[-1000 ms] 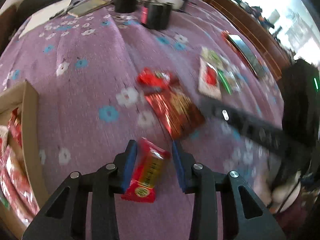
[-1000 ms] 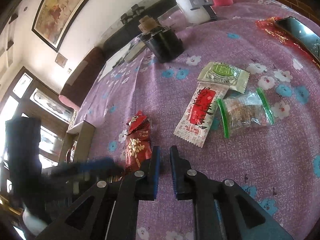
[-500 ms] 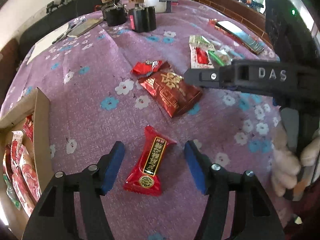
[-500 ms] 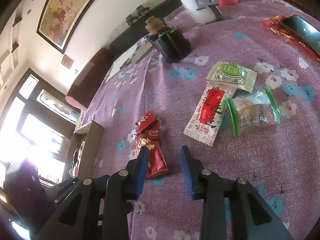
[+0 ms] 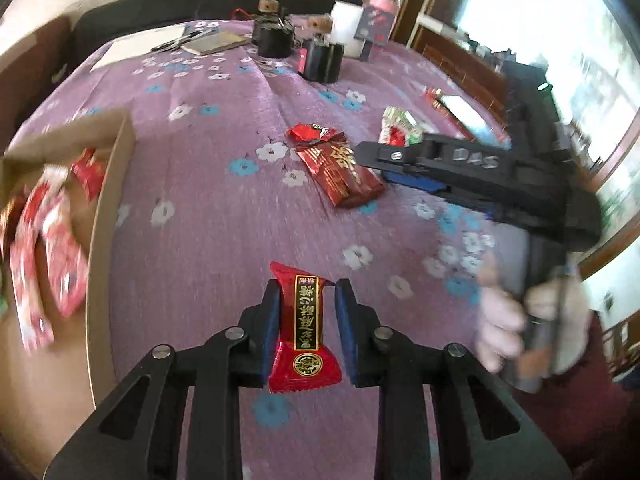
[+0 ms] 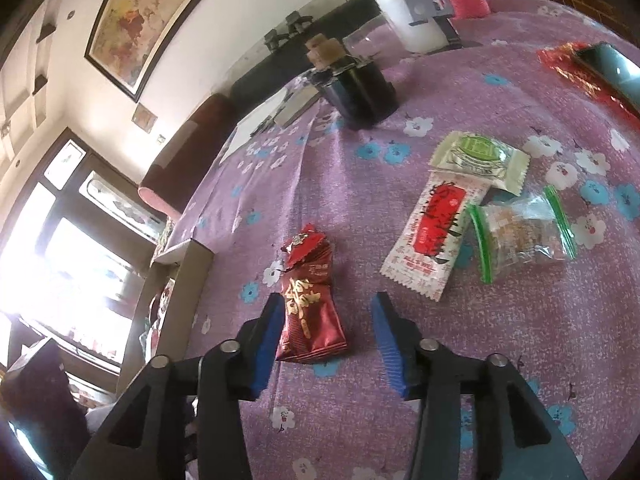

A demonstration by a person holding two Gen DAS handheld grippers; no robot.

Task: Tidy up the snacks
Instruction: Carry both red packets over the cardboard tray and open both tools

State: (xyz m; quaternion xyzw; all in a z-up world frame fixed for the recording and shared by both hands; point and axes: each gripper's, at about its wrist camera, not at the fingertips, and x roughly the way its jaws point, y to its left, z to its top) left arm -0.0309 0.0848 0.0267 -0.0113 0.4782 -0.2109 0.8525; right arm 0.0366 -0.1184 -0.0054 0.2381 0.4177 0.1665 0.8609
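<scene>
A red snack bar with a gold-lettered black label (image 5: 306,320) sits between the blue pads of my left gripper (image 5: 307,286), whose jaws are closing and press on it above the purple cloth. The cardboard box (image 5: 108,216) with red packets inside lies to its left. My right gripper (image 6: 328,304) has its jaws opening around a dark red packet (image 6: 308,316) that lies on the cloth; the left pad is close to it and the right pad stands apart. In the left wrist view the right gripper (image 5: 376,166) hovers over that same packet (image 5: 340,172).
A small crumpled red wrapper (image 6: 304,244) lies beyond the dark packet. To the right are a white-and-red sachet (image 6: 436,232), a green sachet (image 6: 480,156) and a zip bag (image 6: 520,232). A phone (image 6: 608,64) and black jars (image 6: 360,92) stand farther back.
My left gripper opened wide over the red bar, then closed on it and shifted toward the box. My right gripper went from shut to open around the dark red packet.
</scene>
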